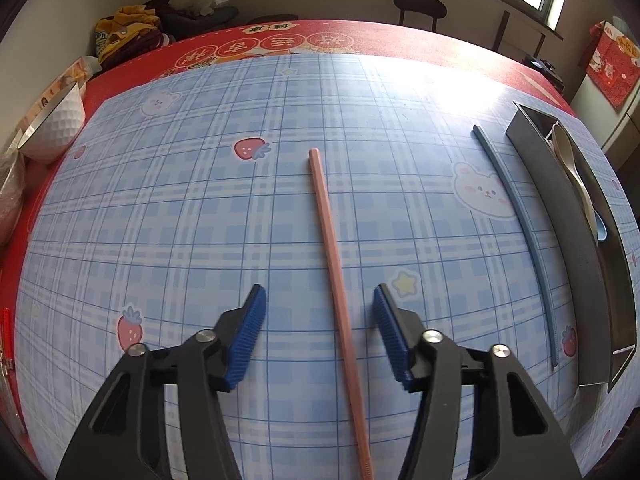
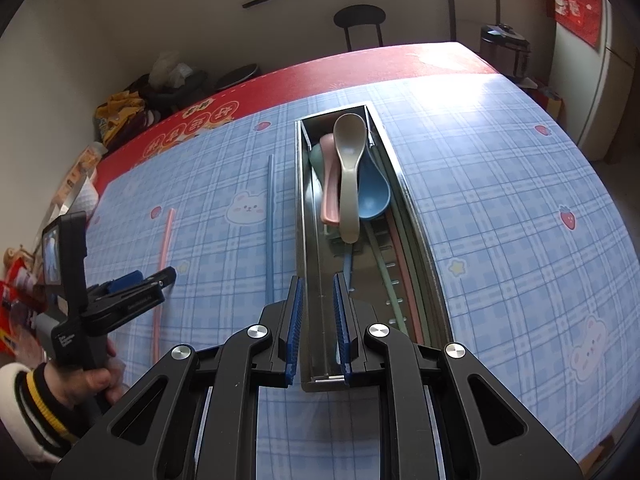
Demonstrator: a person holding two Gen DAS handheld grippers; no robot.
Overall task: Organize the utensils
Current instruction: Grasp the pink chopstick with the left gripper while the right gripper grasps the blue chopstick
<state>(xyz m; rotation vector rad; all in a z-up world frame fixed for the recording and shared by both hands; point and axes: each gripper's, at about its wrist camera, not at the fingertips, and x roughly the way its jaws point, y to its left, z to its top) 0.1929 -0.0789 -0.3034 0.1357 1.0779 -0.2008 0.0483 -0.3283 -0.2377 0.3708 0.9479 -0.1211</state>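
A pink chopstick (image 1: 332, 264) lies on the blue plaid cloth and runs lengthwise between the fingers of my left gripper (image 1: 319, 290). That gripper is open, with cloth showing on both sides of the stick. A blue chopstick (image 1: 516, 232) lies to the right, beside the long metal tray (image 1: 560, 184). In the right wrist view the tray (image 2: 404, 200) holds a beige spoon (image 2: 350, 160), a pink spoon (image 2: 330, 184), a blue spoon (image 2: 374, 196) and several chopsticks (image 2: 384, 276). My right gripper (image 2: 318, 280) hovers over the tray's near left side. Its jaws stand narrowly apart with nothing between the pads.
A white bowl (image 1: 56, 128) sits at the table's left edge, with packets near it. A person's hand (image 2: 96, 380) holds the left gripper (image 2: 154, 276). Behind the table stand a dark chair (image 2: 360, 20) and a pile of clothes (image 1: 128, 32).
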